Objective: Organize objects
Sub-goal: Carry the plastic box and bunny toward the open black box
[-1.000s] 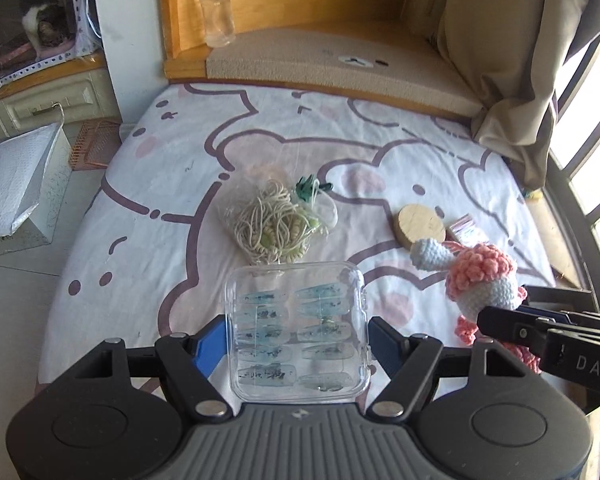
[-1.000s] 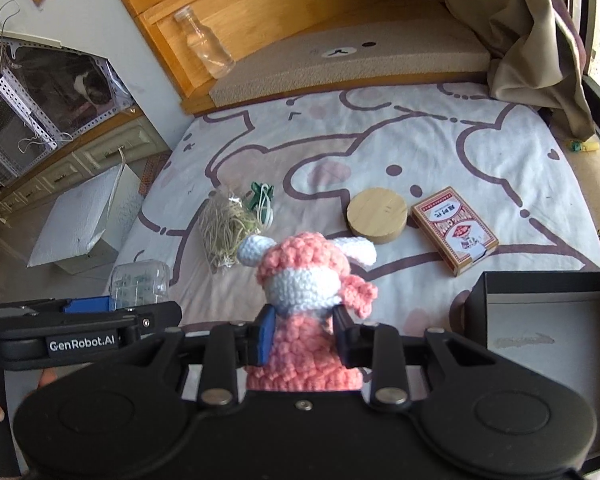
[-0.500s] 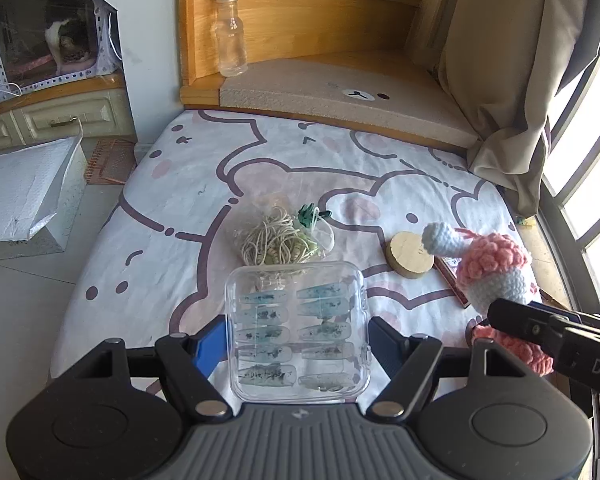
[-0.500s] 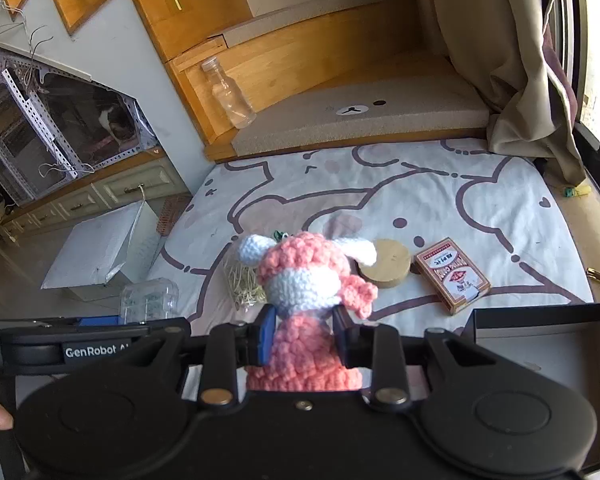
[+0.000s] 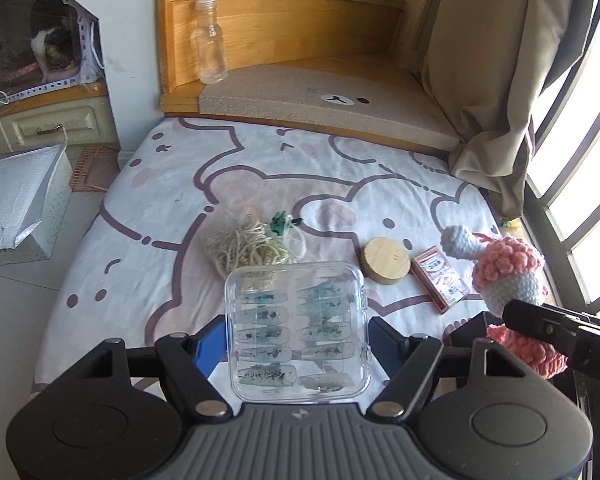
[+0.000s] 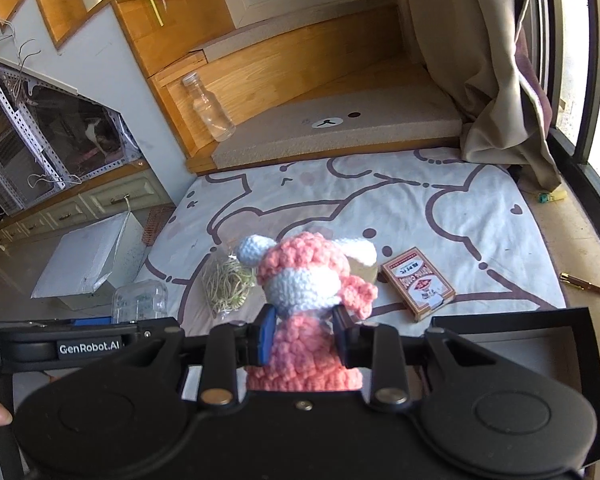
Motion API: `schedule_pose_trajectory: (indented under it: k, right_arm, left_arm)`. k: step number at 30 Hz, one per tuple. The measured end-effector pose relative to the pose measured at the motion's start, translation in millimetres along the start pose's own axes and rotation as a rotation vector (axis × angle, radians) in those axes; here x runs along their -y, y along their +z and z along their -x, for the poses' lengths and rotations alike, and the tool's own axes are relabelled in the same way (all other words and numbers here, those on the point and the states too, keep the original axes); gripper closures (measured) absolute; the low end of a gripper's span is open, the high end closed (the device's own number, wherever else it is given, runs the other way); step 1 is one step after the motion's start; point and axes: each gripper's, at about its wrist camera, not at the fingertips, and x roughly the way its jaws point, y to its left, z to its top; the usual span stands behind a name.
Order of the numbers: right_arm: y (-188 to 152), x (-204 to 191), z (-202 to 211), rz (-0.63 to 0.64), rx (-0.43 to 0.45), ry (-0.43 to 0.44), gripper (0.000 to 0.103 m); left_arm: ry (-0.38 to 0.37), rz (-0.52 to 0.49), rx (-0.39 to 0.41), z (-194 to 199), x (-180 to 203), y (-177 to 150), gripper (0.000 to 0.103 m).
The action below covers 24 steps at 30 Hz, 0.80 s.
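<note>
My left gripper [image 5: 298,344] is shut on a clear plastic case [image 5: 298,330] of blue press-on nails, held above the bear-print sheet [image 5: 228,152]. My right gripper [image 6: 304,334] is shut on a pink and white crochet doll [image 6: 306,280], also lifted; the doll shows at the right of the left wrist view [image 5: 508,272]. On the sheet lie a bag of cream cord [image 5: 248,246], a green clip [image 5: 282,224], a round wooden lid [image 5: 385,260] and a red card box [image 6: 418,282]. A black box [image 6: 540,340] sits below at my right.
A clear bottle [image 5: 210,54] stands on the wooden step behind the bed. A beige curtain [image 6: 496,64] hangs at the right by the window. A white padded parcel [image 5: 16,200] lies on the floor at left. A pen [image 6: 588,286] lies on the ledge right of the bed.
Both grippers have risen and pulled back from the bed with their objects held, so the sheet and its items look smaller and farther. Neither grip has changed.
</note>
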Motion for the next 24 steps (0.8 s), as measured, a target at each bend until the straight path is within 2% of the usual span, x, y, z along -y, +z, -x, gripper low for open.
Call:
schedule_pose_trajectory:
  k: [24]
  right_arm:
    - [-25,132,41,-0.157,0.033,-0.171,0.071]
  left_arm:
    - [-0.224,-0.136,-0.082,-28,142,-20,0.028]
